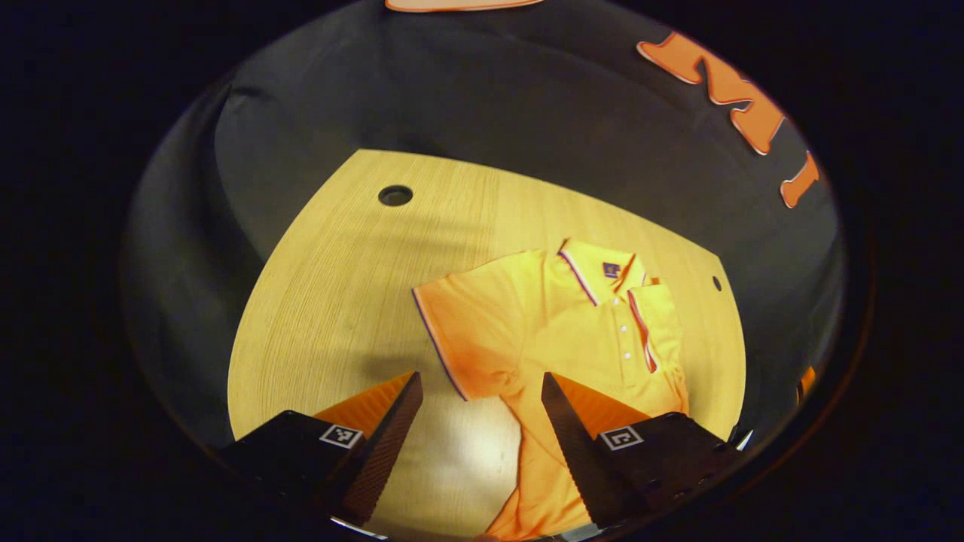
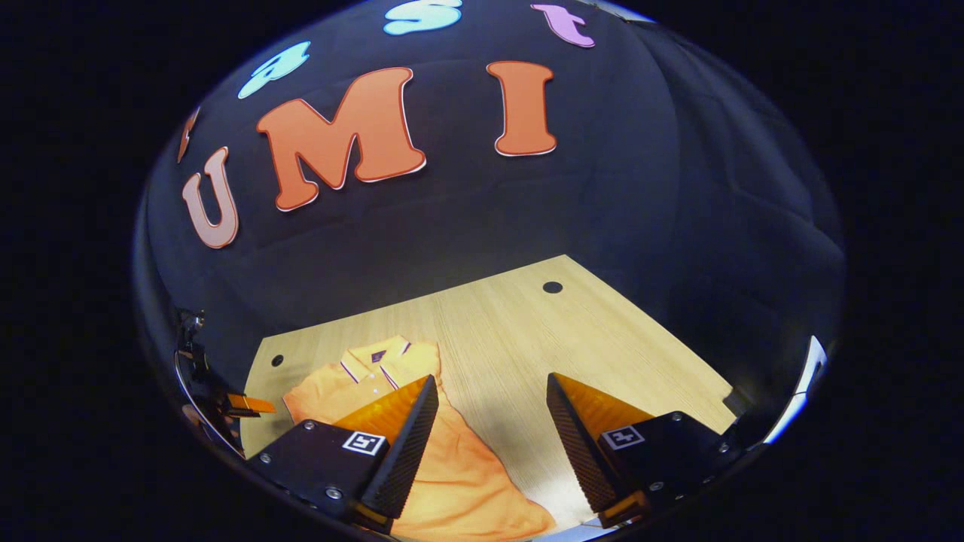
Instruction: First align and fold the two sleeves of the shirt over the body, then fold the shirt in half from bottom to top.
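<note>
Both grippers hang above the worktop with their jaws spread wide and nothing between them. Through the left gripper (image 1: 482, 421) view we see the orange polo shirt (image 1: 557, 331) lying flat on the wooden worktop (image 1: 339, 286), collar toward the far edge. One sleeve (image 1: 459, 324) spreads out flat toward the worktop's middle, while the other side is already folded over the body by the button placket. The shirt's lower body runs under our right-hand finger (image 1: 580, 436) in that view; bare wood shows in the gap between the fingers.

In the right gripper (image 2: 493, 429) view, the shirt (image 2: 452, 467) lies near the worktop's (image 2: 602, 354) left edge, its hem reaching toward the near edge. The left-hand finger (image 2: 399, 436) hovers over its body, and the open gap frames mostly bare wood beside the shirt.
</note>
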`<state>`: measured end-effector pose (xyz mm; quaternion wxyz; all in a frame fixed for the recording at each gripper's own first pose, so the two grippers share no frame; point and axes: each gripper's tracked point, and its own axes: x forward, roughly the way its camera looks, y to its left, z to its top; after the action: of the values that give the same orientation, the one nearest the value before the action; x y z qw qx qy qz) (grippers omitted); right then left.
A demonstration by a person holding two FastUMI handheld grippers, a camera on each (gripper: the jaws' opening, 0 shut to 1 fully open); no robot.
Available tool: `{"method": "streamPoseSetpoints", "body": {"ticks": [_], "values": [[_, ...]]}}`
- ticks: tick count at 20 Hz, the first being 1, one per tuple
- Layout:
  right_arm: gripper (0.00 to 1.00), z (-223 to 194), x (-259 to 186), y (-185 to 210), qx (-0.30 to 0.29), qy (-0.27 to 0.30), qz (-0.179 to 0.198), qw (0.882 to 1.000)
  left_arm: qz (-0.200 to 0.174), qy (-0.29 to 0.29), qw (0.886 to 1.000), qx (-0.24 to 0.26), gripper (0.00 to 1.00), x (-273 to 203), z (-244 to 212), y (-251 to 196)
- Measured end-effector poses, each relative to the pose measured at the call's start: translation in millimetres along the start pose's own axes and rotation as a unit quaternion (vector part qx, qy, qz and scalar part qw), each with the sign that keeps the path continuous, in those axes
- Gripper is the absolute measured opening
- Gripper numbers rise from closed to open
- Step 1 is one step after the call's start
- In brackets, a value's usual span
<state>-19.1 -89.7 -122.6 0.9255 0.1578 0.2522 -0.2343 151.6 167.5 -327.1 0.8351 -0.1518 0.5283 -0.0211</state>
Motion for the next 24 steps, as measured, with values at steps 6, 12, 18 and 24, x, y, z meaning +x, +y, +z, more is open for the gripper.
{"method": "streamPoseSetpoints", "body": {"ticks": [6,12,18,24], "values": [[0.92,-10.0,-44.1,-14.4,-0.003,-0.029,-0.031,0.999,0.027,0.067,0.997,-0.022,0.99,48.5,10.8,18.5],[0.96,-32.4,-73.4,-24.2,-0.006,-0.029,-0.059,0.998,0.073,0.121,0.99,0.016,0.99,87.6,14.7,34.4],[0.97,-61.7,-79.3,-32.8,0.003,0.002,-0.074,0.997,0.093,0.142,0.984,0.053,0.93,105.7,15.5,31.2],[0.97,-54.0,-71.4,-20.7,0.006,-0.003,-0.062,0.998,0.062,0.13,0.988,0.059,0.33,106.8,19.2,13.2]]}}
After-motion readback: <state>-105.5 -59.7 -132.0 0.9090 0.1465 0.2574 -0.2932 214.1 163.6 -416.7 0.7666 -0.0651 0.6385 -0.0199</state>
